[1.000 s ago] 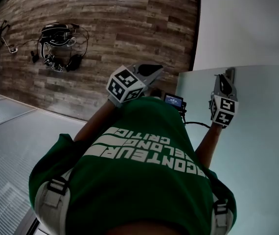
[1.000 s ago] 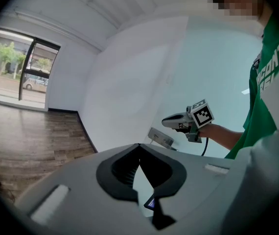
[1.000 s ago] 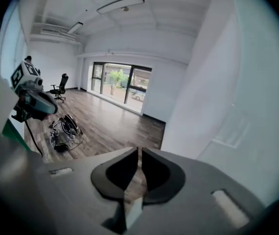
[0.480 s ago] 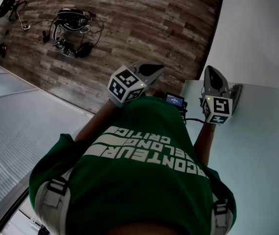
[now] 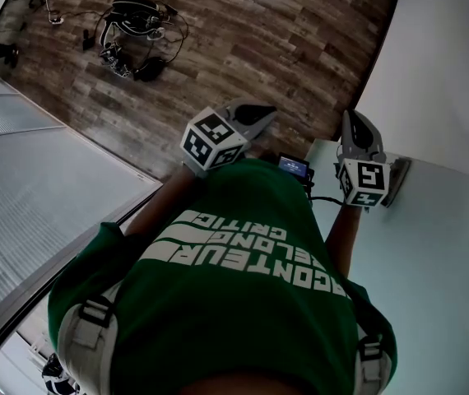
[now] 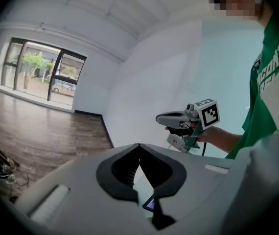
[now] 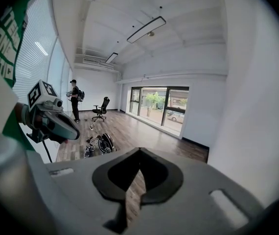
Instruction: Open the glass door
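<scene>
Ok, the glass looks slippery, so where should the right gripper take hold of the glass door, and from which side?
Probably the grey metal fitting at the free edge of the glass door, just beside the right gripper: it alone stands out from the flat pane. Come in from that edge, opening the shut jaws first.

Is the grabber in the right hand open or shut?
Shut. In the right gripper view, the right gripper has its two jaw tips touching, with nothing held between them.
</scene>
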